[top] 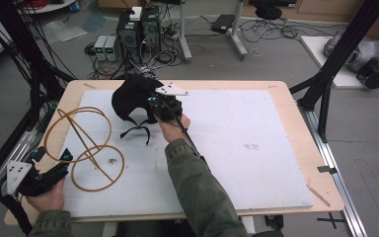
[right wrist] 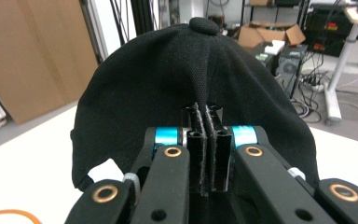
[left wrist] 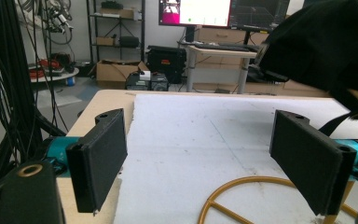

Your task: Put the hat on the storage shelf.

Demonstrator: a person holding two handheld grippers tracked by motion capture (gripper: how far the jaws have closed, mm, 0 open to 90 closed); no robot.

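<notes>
Lower left of the high view: left gripper (top: 54, 170) resting low at the table (top: 276, 163) edge, fingers (left wrist: 98, 158) spread wide, holding nothing. Just right of it, a yellow wire stand (top: 84, 148) of two rings on the white mat (top: 237, 143), untouched. Toward upper centre: black cap (top: 133, 101) lifted above the mat, straps hanging down. Right gripper (top: 164, 106) beside it, fingers (right wrist: 199, 140) pressed together on a fold of the cap's cloth. Step in hand, judging by this: carrying the cap toward the stand. Next move likely needs lowering the cap over the upper ring, with the left gripper steadying the stand.
</notes>
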